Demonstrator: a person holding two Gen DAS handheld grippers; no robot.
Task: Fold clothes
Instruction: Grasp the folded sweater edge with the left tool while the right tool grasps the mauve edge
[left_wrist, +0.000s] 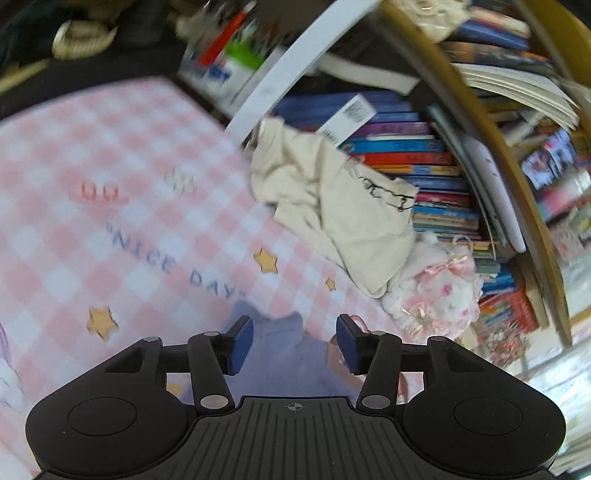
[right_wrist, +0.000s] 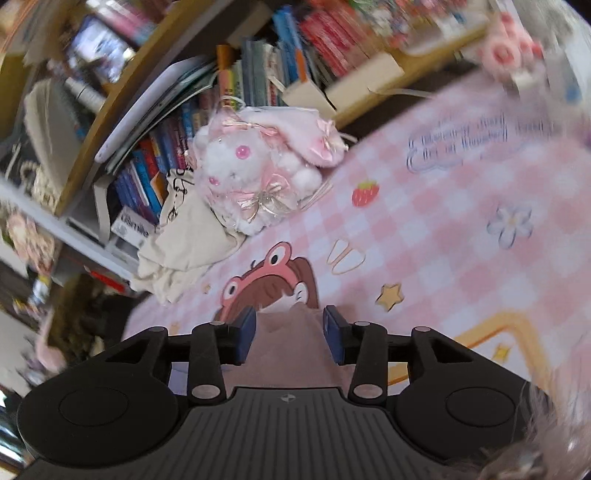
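Note:
My left gripper (left_wrist: 294, 332) is open above a pink checked mat (left_wrist: 110, 147). A pale lavender cloth (left_wrist: 280, 354) lies under and between its blue pads (left_wrist: 242, 343), which do not press on it. My right gripper (right_wrist: 290, 321) is open too, and a dusty pink cloth (right_wrist: 288, 343) lies in the gap between its fingers. A crumpled cream garment (left_wrist: 332, 206) with a black line drawing on it lies at the mat's far edge against the books. It also shows in the right wrist view as the cream garment (right_wrist: 184, 240).
A white and pink plush bunny (left_wrist: 439, 291) (right_wrist: 251, 166) sits beside the cream garment. A wooden shelf with stacked books (left_wrist: 406, 147) (right_wrist: 155, 173) borders the far side of the mat (right_wrist: 443, 221). The mat carries printed stars, a frog-hat girl and lettering.

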